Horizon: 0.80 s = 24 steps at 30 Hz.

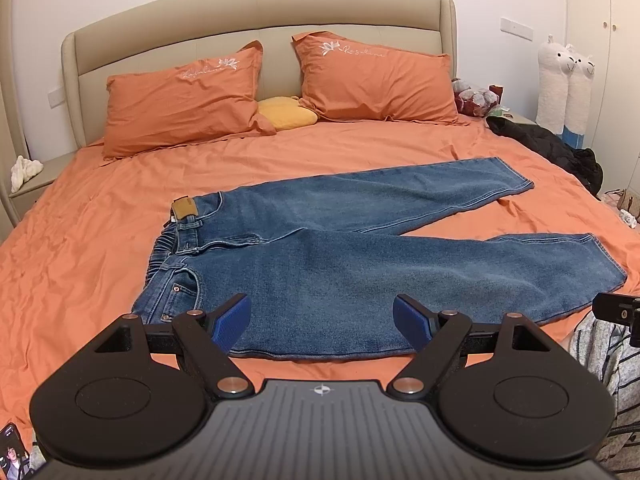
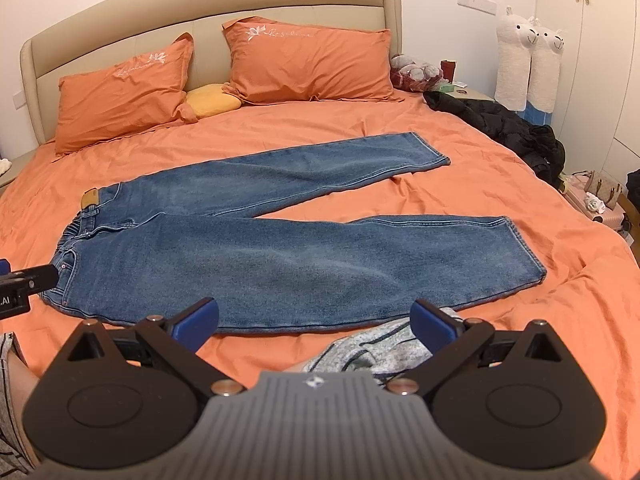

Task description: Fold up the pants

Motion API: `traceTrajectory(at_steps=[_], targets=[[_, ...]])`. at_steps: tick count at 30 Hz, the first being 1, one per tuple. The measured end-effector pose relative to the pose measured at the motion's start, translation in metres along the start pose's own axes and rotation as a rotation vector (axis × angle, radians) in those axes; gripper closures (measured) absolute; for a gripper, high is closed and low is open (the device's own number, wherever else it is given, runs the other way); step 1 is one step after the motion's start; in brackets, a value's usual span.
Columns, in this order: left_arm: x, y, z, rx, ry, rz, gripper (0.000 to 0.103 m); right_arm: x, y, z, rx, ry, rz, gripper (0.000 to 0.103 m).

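pants [image 1: 360, 264]: blue jeans flat on orange bed sheet [image 1: 80, 240], centre frame, waistband left, legs splayed right
left gripper [image 1: 322, 322]: fingers apart, lower centre, holding nothing
right gripper [image 2: 316, 320]: fingers apart, lower centre, holding nothing

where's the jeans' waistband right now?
The waistband lies at the left end of the jeans in both views, on the orange sheet, legs running right; the left gripper hovers open near the closest leg.
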State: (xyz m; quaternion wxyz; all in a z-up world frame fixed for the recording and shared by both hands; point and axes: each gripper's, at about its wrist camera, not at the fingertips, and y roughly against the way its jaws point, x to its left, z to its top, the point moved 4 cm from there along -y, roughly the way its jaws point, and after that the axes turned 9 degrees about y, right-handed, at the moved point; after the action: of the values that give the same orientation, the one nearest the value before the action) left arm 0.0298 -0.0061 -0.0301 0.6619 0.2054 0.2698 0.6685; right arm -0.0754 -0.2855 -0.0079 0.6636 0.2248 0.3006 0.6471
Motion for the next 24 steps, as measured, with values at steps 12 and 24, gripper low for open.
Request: traceTrajectory(at_steps=[12, 24], targets=[[0.021, -0.011, 0.024, 0.023, -0.219, 0.041, 0.026, -0.041, -0.027, 0.024, -0.106, 0.145, 0.008, 0.006], [0.057, -0.091, 0.024, 0.228, -0.715, -0.062, 0.033, -0.119, -0.13, 0.053, 0.124, 0.393, 0.036, 0.058]])
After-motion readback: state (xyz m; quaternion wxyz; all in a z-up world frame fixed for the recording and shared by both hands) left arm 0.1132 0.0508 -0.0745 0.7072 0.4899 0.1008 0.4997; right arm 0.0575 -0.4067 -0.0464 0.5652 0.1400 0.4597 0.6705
